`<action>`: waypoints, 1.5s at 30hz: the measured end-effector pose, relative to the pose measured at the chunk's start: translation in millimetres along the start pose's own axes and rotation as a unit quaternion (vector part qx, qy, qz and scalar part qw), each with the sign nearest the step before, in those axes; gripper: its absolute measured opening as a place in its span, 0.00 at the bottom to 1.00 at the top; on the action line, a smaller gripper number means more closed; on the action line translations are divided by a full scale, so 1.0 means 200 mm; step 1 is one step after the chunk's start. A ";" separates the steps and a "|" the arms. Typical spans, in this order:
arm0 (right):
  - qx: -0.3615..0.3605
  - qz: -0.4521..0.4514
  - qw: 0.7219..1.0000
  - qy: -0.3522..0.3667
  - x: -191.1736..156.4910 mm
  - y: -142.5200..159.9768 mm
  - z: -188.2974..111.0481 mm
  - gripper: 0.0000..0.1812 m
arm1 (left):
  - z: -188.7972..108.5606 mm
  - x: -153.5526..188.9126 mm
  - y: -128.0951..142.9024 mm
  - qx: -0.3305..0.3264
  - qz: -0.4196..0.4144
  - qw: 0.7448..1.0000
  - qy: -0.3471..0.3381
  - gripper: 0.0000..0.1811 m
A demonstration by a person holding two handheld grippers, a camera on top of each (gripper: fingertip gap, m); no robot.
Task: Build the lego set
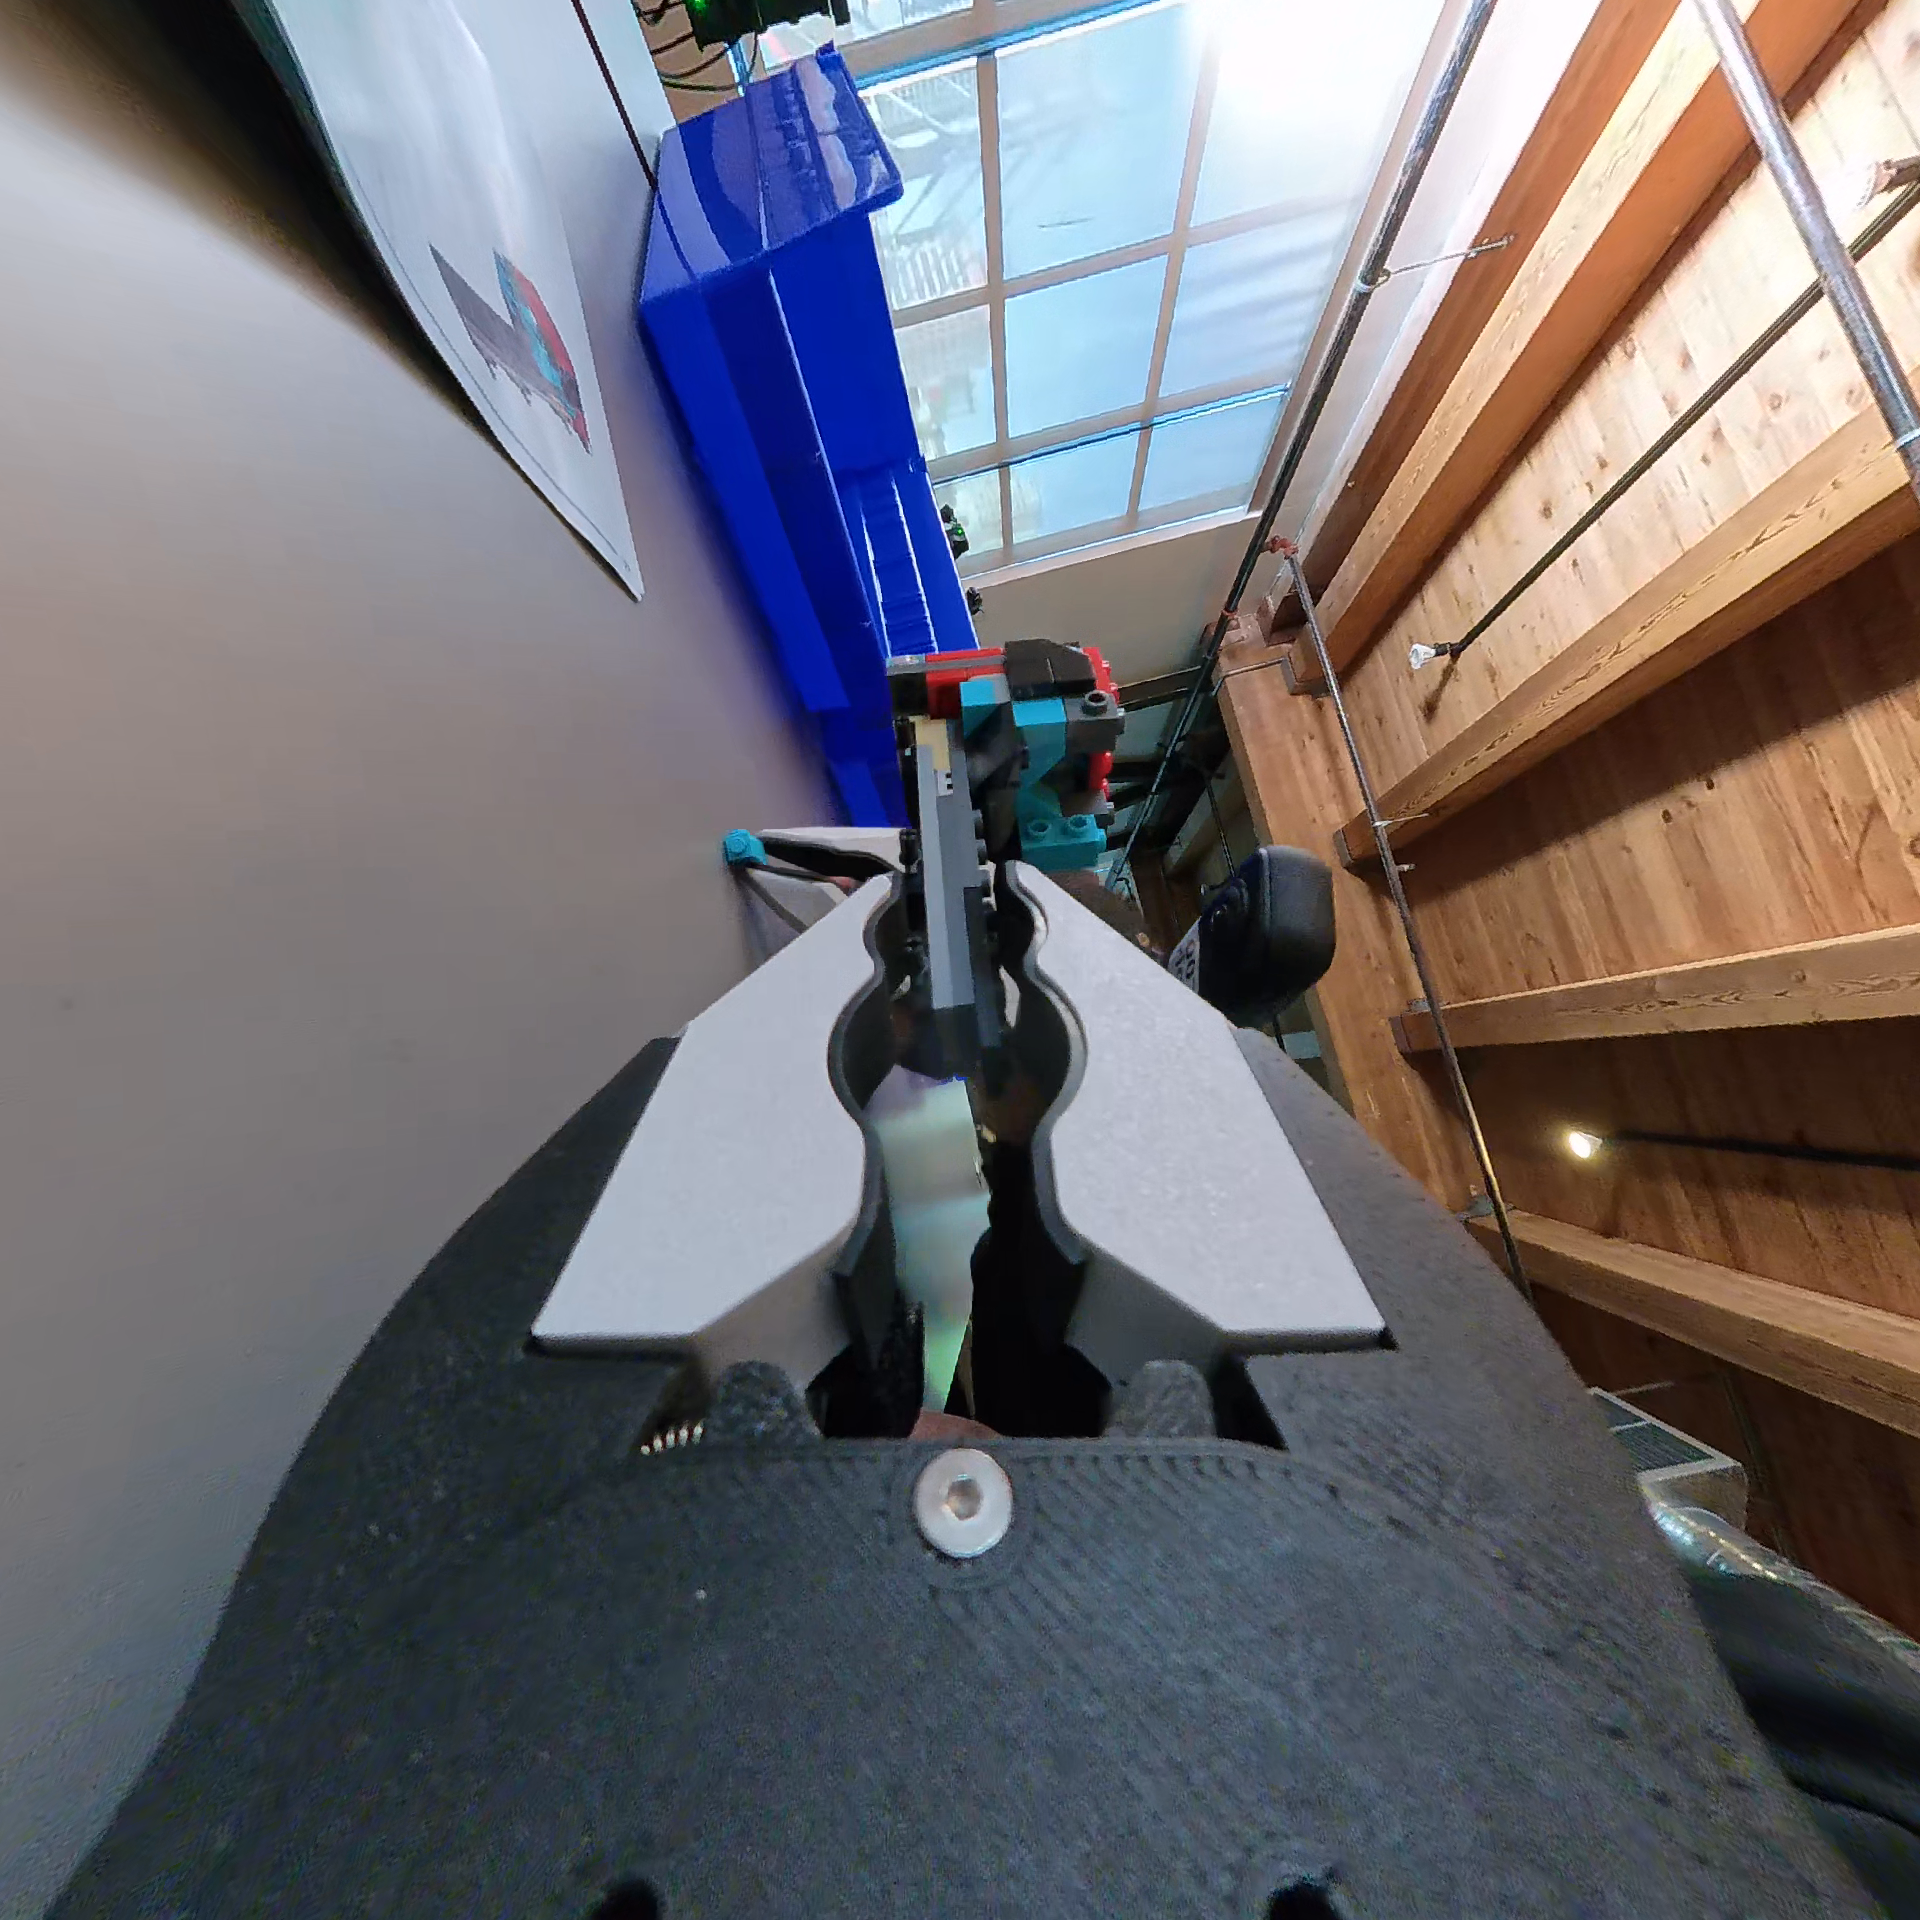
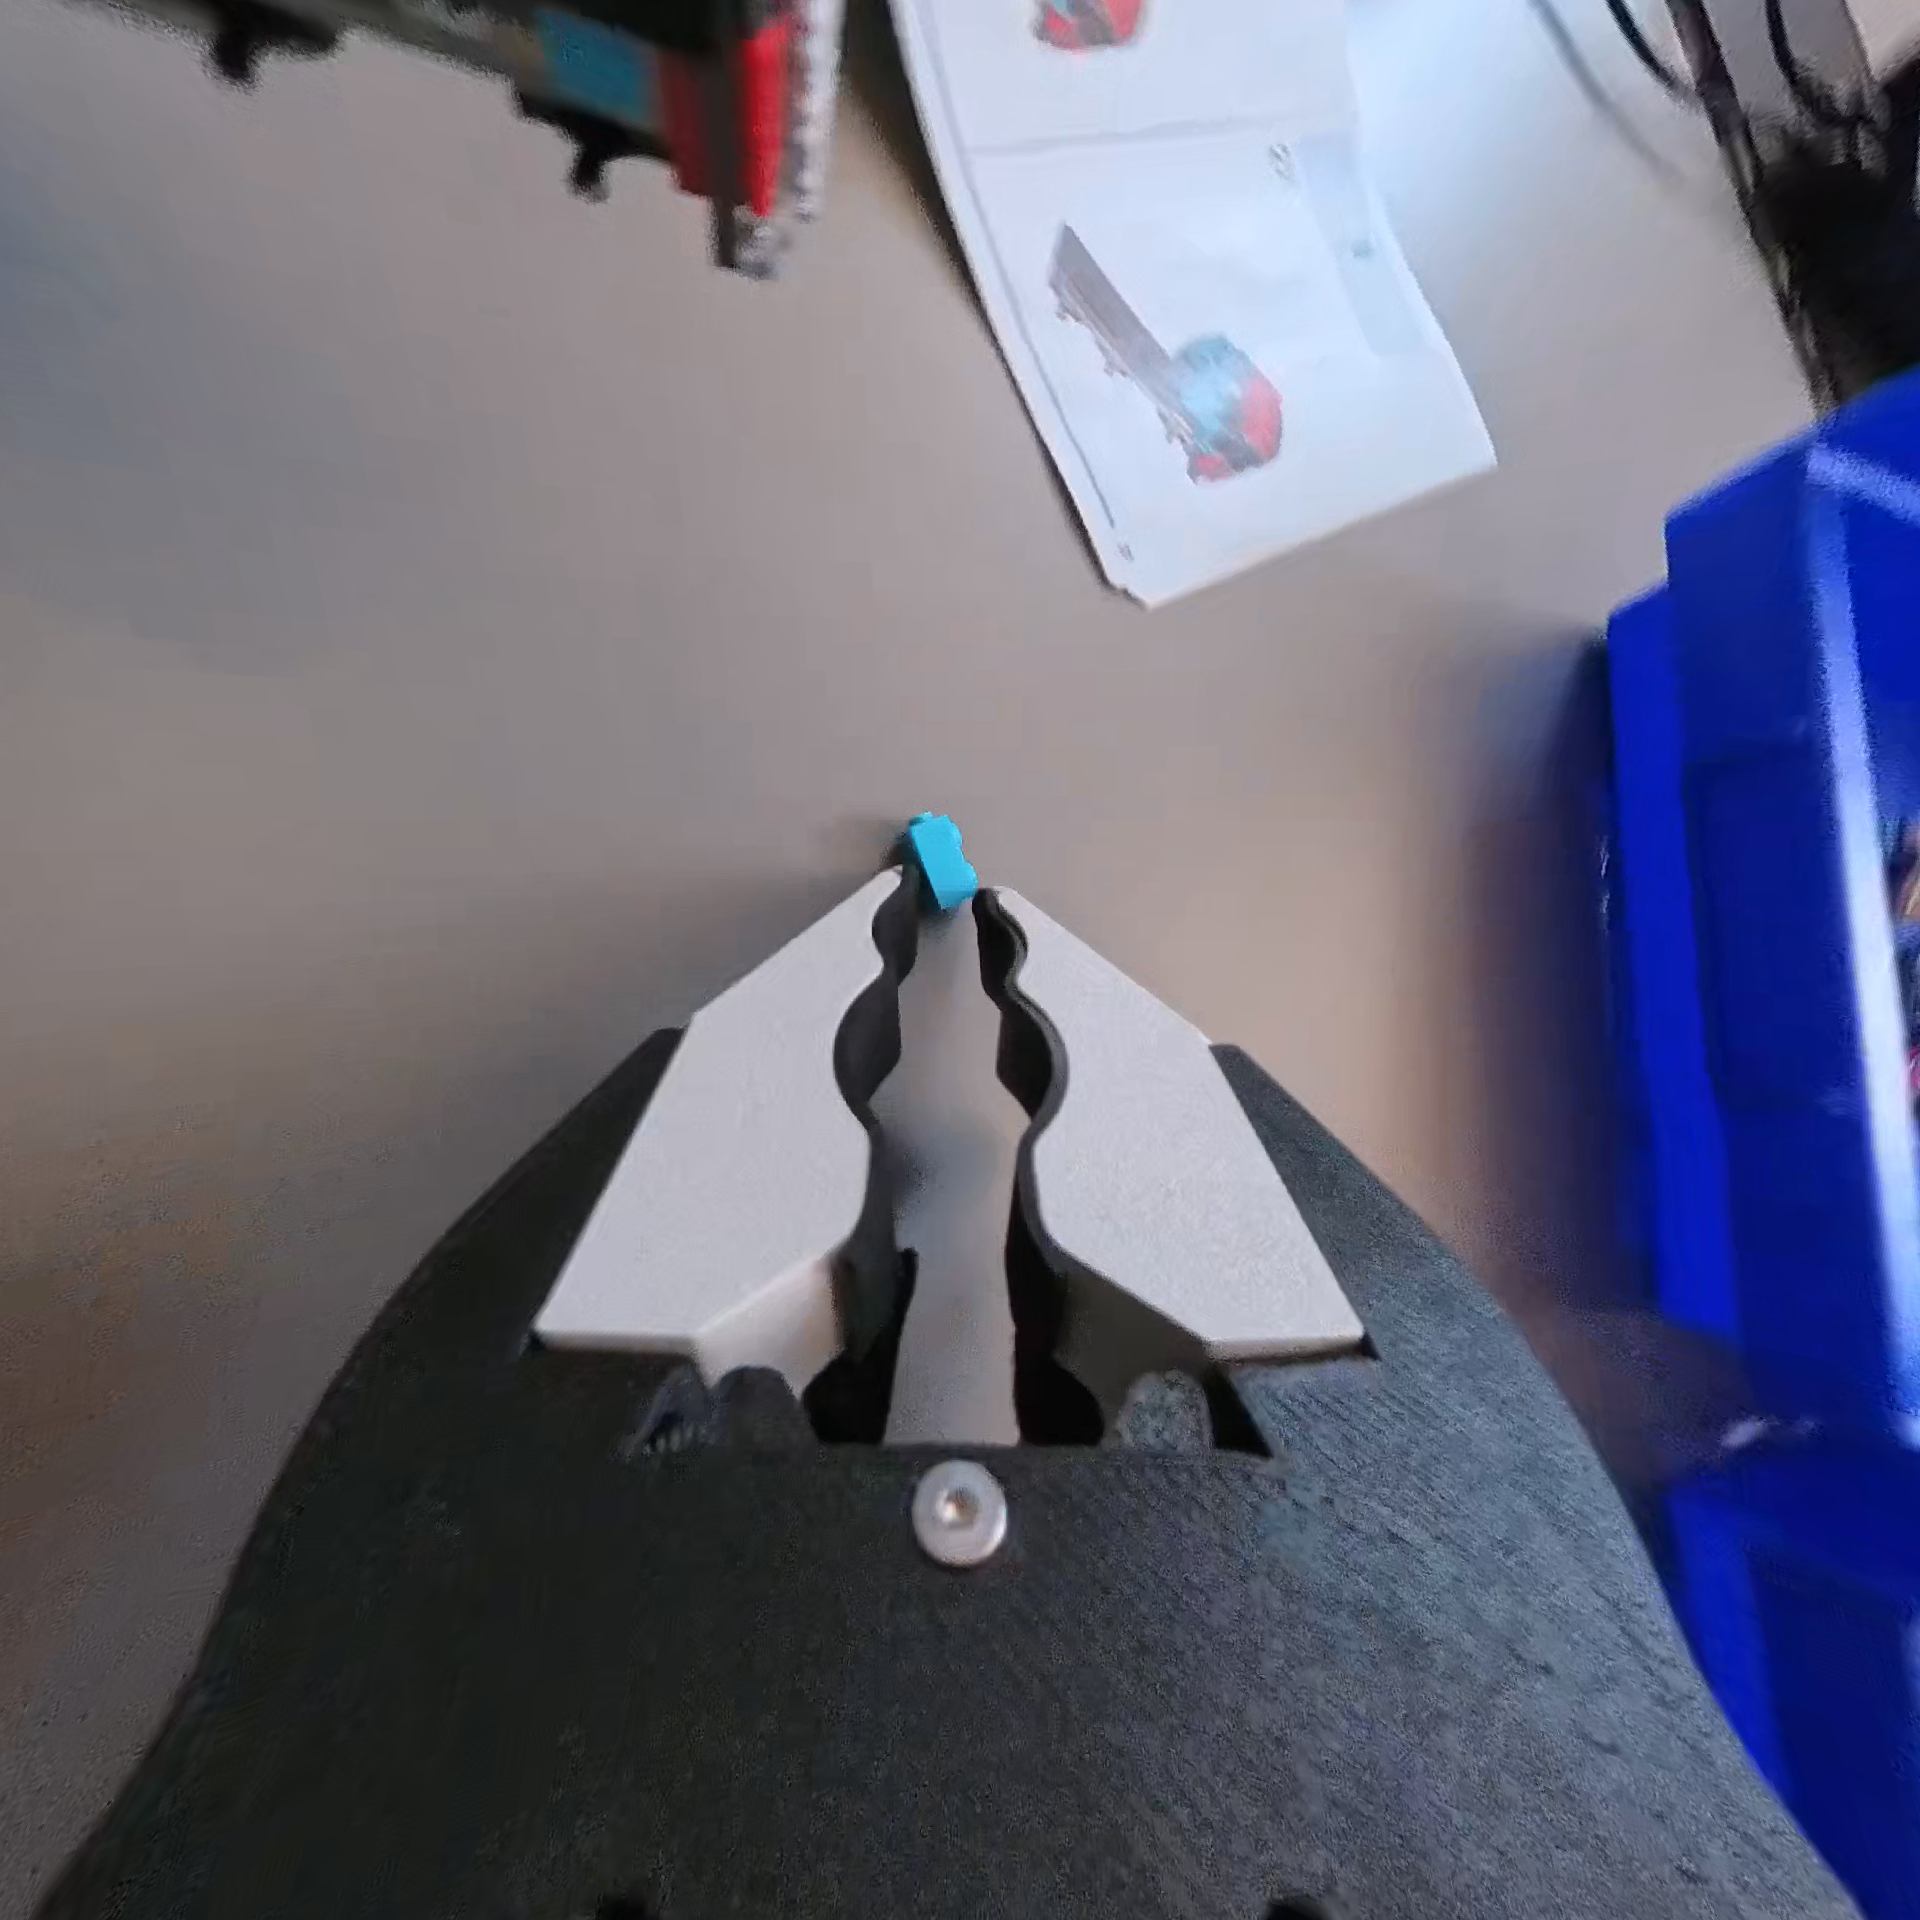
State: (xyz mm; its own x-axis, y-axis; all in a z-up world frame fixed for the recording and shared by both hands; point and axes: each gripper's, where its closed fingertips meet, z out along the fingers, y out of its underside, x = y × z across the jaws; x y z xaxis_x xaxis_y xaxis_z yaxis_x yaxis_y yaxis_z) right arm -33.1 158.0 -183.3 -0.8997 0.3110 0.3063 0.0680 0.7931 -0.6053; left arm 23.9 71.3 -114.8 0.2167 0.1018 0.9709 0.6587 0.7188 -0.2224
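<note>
My left gripper is shut on the long grey chassis of a partly built lego truck, held up off the table; its red, teal and black cab sticks out past the fingertips. My right gripper is shut on a small teal brick pinched at the fingertips, just above the grey table. That brick and the right gripper's tips also show in the left wrist view. The truck shows blurred at the top left of the right wrist view.
A white instruction sheet with truck pictures lies on the table beyond the right gripper. A blue parts bin stands at the right; it also shows in the left wrist view. Windows and wooden beams fill the background there. Across from one pair of fingers to the other is roughly 12 cm.
</note>
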 end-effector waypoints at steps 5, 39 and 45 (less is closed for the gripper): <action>-0.003 0.148 0.989 -0.022 -0.18 -0.04 -0.06 0.07 | -0.01 0.00 -0.01 0.004 -0.008 1.000 0.007 0.09; 0.088 -0.031 0.974 -0.205 -0.10 -0.05 0.01 0.11 | -0.01 0.03 0.01 -0.011 -0.014 0.999 0.027 0.09; 0.109 -0.050 0.977 -0.176 -0.09 -0.07 -0.01 0.12 | -0.01 0.03 0.01 -0.011 -0.013 0.999 0.029 0.09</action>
State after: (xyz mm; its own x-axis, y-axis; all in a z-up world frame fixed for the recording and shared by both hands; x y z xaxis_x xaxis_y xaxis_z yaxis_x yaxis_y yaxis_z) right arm -16.5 141.6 -179.8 -0.9924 0.0086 0.1229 -0.0858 0.6682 -0.7390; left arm 27.5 72.0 -109.2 0.2400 0.0431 0.9698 0.6807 0.7048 -0.1998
